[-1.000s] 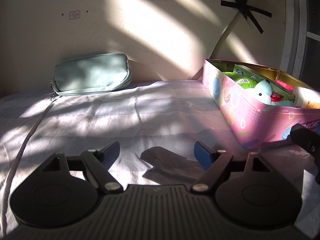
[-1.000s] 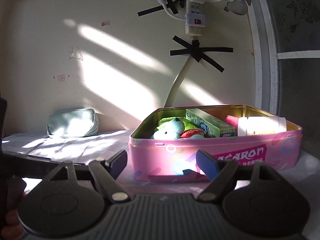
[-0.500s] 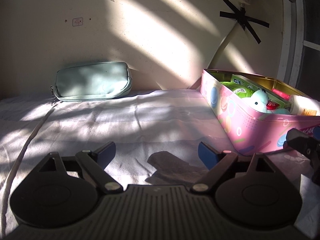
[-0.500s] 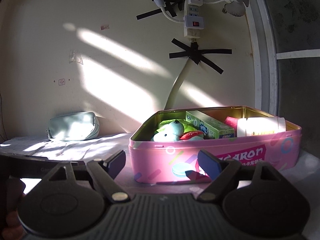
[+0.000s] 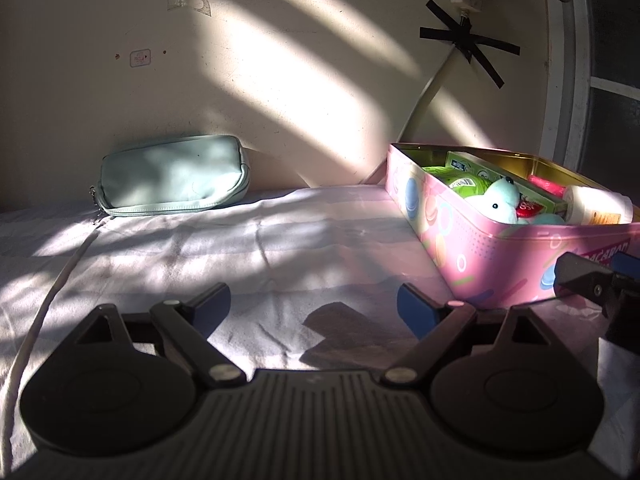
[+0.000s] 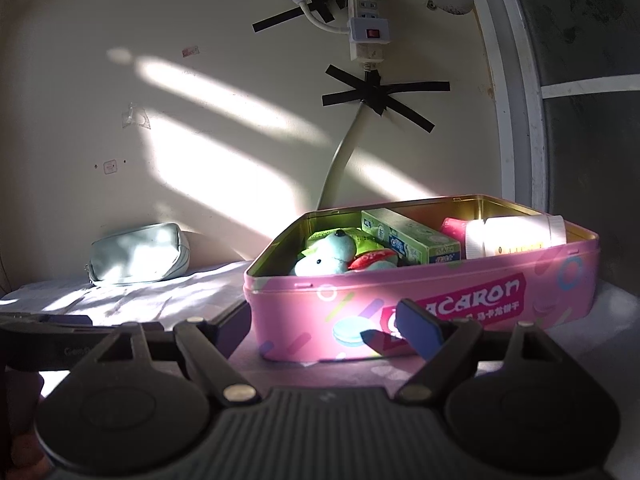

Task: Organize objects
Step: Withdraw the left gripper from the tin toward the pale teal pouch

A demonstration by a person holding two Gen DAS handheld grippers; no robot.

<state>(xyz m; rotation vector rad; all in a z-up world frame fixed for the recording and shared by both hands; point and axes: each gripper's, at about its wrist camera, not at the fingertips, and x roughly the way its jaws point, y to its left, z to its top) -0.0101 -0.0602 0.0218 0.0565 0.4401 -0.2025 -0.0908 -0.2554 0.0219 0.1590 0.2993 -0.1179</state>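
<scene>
An open pink tin (image 5: 480, 256) stands at the right on the white cloth. It holds a mint plush toy (image 5: 496, 202), a green carton (image 6: 408, 236), a white bottle (image 6: 516, 236) and a red item. A mint zip pouch (image 5: 172, 176) lies against the wall at the far left. My left gripper (image 5: 312, 304) hovers open over bare cloth, left of the tin, with nothing between its fingers. My right gripper (image 6: 322, 316) is open just in front of the tin's (image 6: 440, 280) front wall and holds nothing. One of its fingers (image 5: 588, 280) shows at the right edge of the left wrist view.
The wall rises directly behind the cloth. A power strip (image 6: 366, 12) is taped to it, with a grey cable (image 6: 340, 156) running down behind the tin. A window frame (image 6: 516, 100) stands at the right. A cloth seam (image 5: 52, 296) runs along the left.
The left gripper's jaws spread a little wider and its view tipped slightly upward. The right gripper's view barely shifted; tin and pouch stay put.
</scene>
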